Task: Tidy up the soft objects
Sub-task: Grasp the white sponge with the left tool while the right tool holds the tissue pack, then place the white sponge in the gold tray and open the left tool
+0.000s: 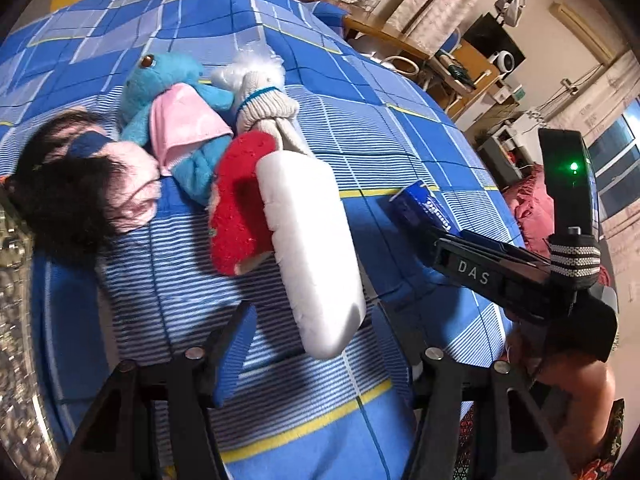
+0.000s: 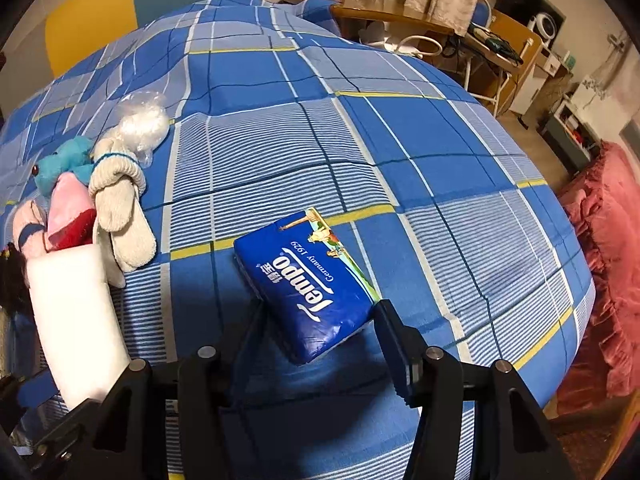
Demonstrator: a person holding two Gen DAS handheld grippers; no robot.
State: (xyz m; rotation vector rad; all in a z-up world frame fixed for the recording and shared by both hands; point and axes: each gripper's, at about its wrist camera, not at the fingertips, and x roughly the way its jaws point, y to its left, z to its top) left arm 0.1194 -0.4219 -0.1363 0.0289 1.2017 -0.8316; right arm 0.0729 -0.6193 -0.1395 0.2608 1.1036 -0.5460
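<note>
The right gripper (image 2: 316, 340) straddled the Tempo tissue pack (image 2: 308, 280), jaws spread, not yet clamped; the pack lay on the bedspread (image 2: 400, 140), well apart from the toy pile (image 2: 80, 200). The left gripper (image 1: 320, 344) was released around the white foam block (image 1: 312, 248). Next, seemingly: clamp and carry to the pile.

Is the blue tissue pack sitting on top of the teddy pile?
No, the blue tissue pack lies alone on the checked bedspread, apart from the soft toys.

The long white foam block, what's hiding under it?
The long white foam block lies partly over the fuzzy red plush toy and the cream knotted sock, on the blue checked bedsheet. What lies directly beneath it is covered.
</note>
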